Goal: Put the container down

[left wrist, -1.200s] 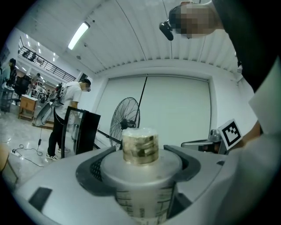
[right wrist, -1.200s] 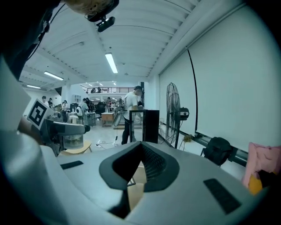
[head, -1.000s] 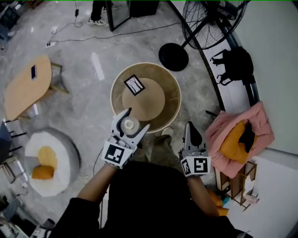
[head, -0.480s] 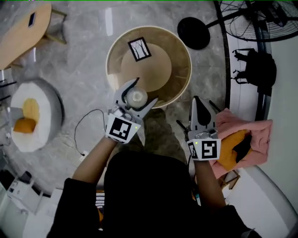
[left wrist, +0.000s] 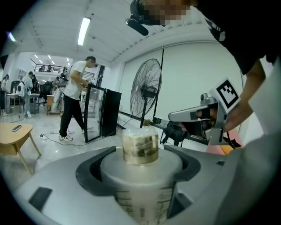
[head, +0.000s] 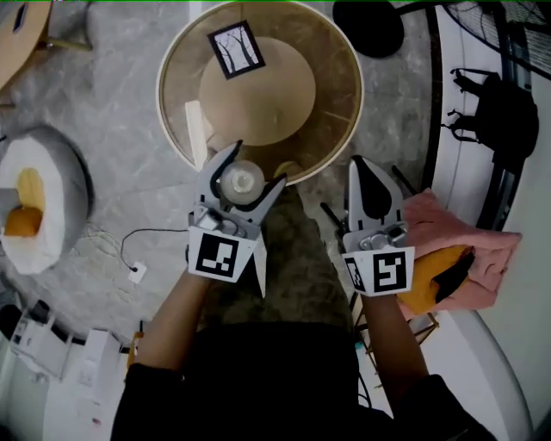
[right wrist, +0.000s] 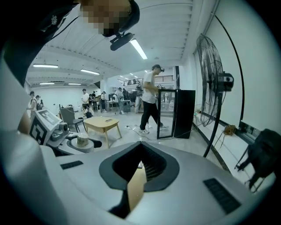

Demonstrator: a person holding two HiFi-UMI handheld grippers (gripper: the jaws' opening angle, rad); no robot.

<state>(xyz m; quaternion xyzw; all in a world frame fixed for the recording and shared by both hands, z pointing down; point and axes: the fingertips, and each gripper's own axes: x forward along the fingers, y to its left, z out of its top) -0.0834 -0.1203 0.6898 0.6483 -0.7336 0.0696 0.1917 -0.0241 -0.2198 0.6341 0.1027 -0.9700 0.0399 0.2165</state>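
My left gripper (head: 238,172) is shut on the container (head: 242,183), a clear cup with printed scale marks, a pale lid and a small taped cap on top. In the left gripper view the container (left wrist: 140,180) stands upright between the two grey jaws, which sit wide around its lid. Seen from the head view, it hangs at the near rim of the round tan table (head: 343,103). My right gripper (head: 365,170) is a hand's width to its right, shut and empty, beside the table's edge. The right gripper (right wrist: 139,154) holds nothing in its own view either.
A black-and-white marker card (head: 237,47) lies on the round table. A white pouf (head: 53,211) stands at left, and pink cloth with an orange cushion (head: 448,245) at right. A fan base (head: 368,21) and a black bag (head: 495,90) are beyond. A person (left wrist: 73,101) walks by a black cabinet (left wrist: 104,113).
Both grippers have come closer to the round table, the left one still holding the container, which now sits at the table's near rim. The right gripper has stayed shut.
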